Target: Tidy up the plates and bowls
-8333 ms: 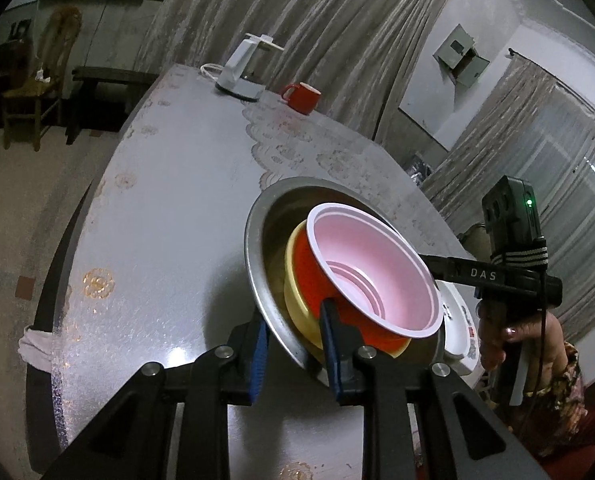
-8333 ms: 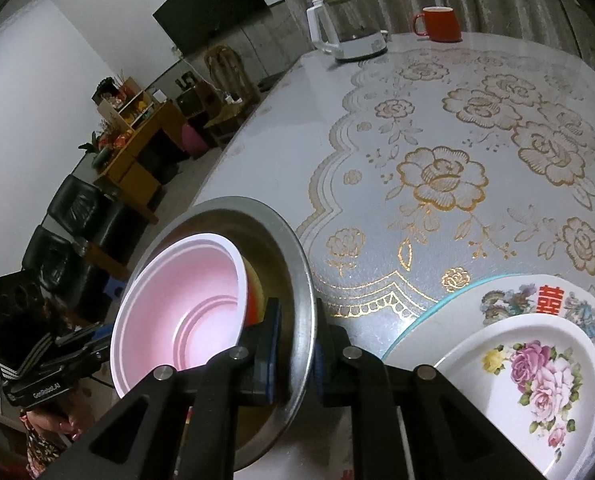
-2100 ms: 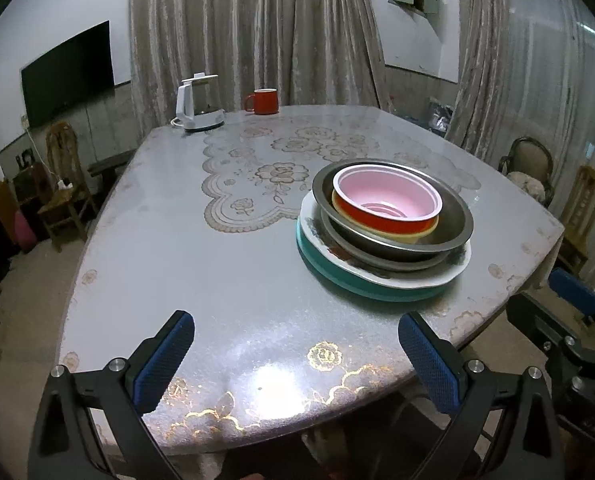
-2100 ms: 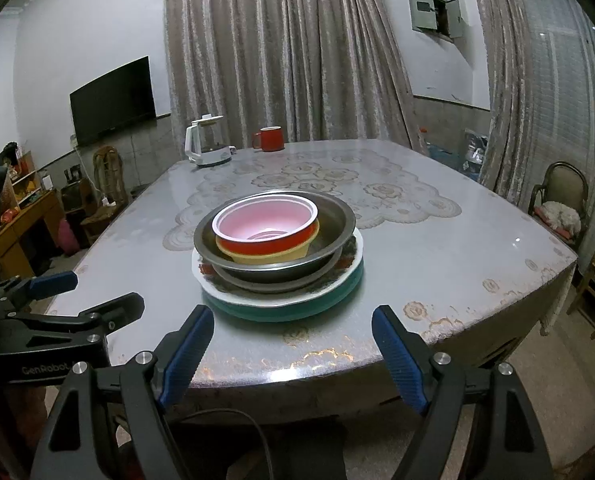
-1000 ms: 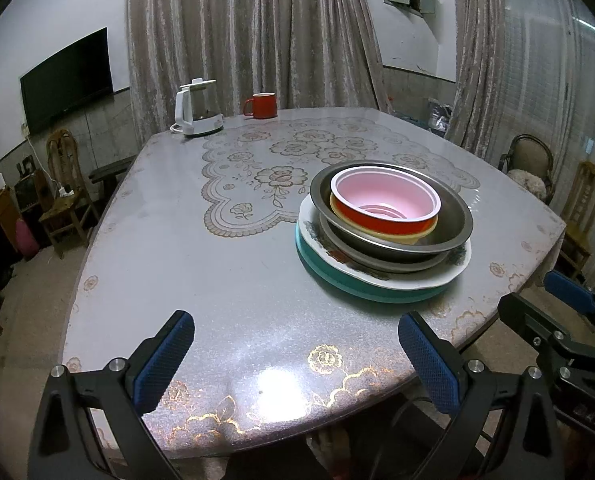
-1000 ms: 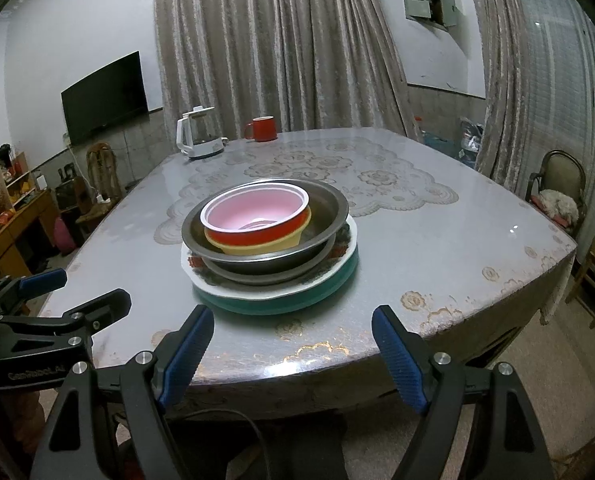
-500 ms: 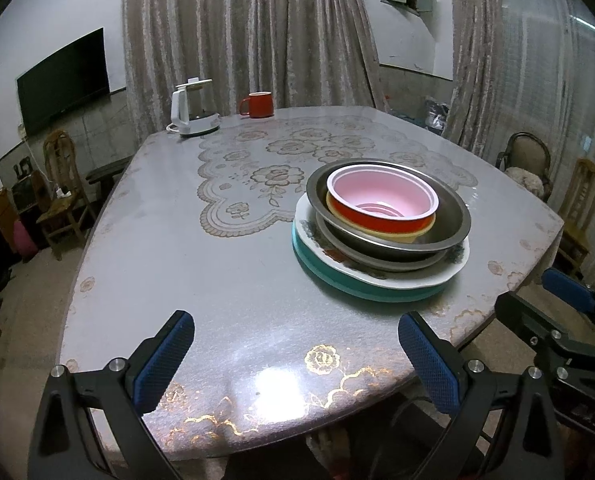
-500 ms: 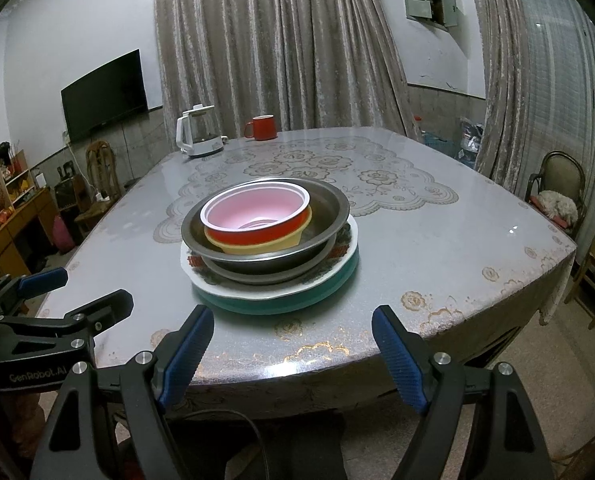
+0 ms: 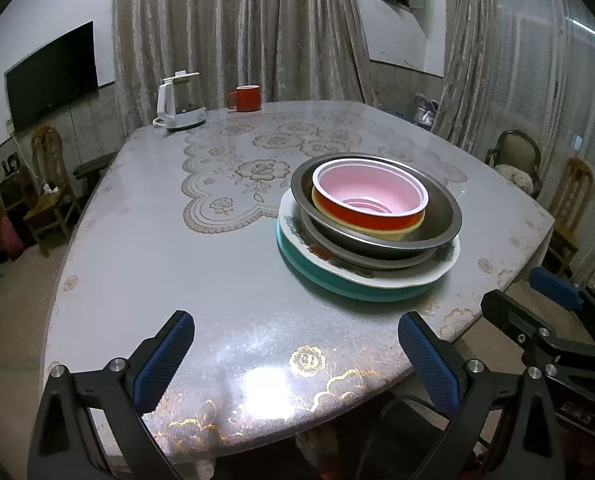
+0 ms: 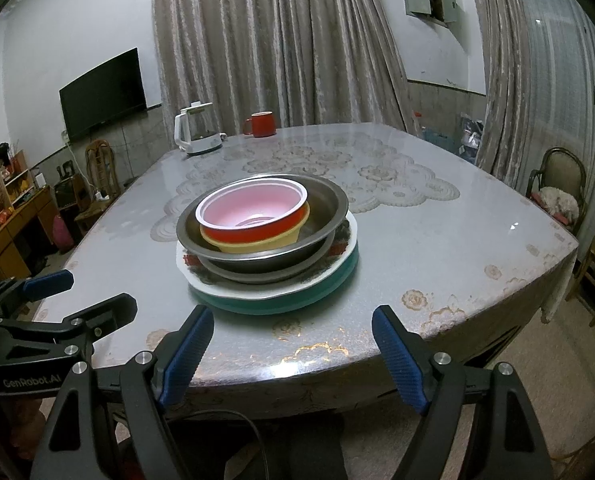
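One stack stands on the table (image 9: 145,240): a red bowl with a pink inside (image 9: 371,196) (image 10: 253,210) nests in a yellow bowl (image 9: 393,234) (image 10: 257,246), inside steel basins (image 9: 441,216) (image 10: 325,200), on a flowered white plate (image 9: 377,278) (image 10: 273,290) over a teal plate (image 9: 337,286) (image 10: 297,304). My left gripper (image 9: 293,356) hangs open over the near table edge, well short of the stack. My right gripper (image 10: 293,340) is open too, back from the edge, nothing between its fingers. Each gripper shows at the other view's side.
A white kettle (image 9: 179,100) (image 10: 197,128) and a red mug (image 9: 245,98) (image 10: 262,124) stand at the table's far side. Wooden chairs (image 9: 47,184) (image 10: 557,192) stand around the table. Curtains hang behind, and a TV (image 10: 101,92) is on the left wall.
Eight seconds ago both grippers were shut on the steel basin's rim; since then they let go and drew back. Over the last second hardly anything has shifted.
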`<state>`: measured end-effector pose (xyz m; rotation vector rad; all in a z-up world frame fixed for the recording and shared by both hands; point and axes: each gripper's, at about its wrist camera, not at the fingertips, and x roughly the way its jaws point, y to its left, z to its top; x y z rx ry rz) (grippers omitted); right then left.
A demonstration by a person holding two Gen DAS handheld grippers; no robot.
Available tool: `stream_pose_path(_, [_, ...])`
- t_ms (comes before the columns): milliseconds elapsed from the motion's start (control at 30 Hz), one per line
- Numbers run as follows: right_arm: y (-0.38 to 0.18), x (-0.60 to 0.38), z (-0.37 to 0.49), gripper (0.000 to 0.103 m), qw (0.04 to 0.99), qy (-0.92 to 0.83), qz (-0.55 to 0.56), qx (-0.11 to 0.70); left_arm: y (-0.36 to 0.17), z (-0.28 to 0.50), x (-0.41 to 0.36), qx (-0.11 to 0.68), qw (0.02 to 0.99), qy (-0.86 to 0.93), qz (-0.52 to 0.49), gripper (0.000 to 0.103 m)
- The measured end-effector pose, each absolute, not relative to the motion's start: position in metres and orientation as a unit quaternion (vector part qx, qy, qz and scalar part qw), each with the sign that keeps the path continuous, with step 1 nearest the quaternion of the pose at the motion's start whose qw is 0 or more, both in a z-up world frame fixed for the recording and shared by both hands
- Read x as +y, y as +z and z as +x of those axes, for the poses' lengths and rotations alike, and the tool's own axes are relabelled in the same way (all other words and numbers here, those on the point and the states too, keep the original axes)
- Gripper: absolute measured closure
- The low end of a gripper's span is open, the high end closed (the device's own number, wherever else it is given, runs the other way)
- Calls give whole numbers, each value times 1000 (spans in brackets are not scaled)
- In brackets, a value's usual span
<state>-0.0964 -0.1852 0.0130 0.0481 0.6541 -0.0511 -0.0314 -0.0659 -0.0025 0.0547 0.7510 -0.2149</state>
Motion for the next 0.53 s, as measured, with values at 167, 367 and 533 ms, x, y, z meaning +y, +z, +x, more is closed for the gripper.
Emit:
stream_pose_path(167, [9, -190, -88, 20, 943, -24, 30, 329, -5, -23, -70, 373, 922, -100, 36, 0])
stream_pose_path(367, [11, -216, -63, 20, 938, -36, 54, 340, -8, -2, -70, 384, 918, -81, 47, 0])
stream_pose_path(533, [31, -260, -23, 20, 940, -72, 64, 327, 0, 18, -62, 385, 920, -70, 34, 0])
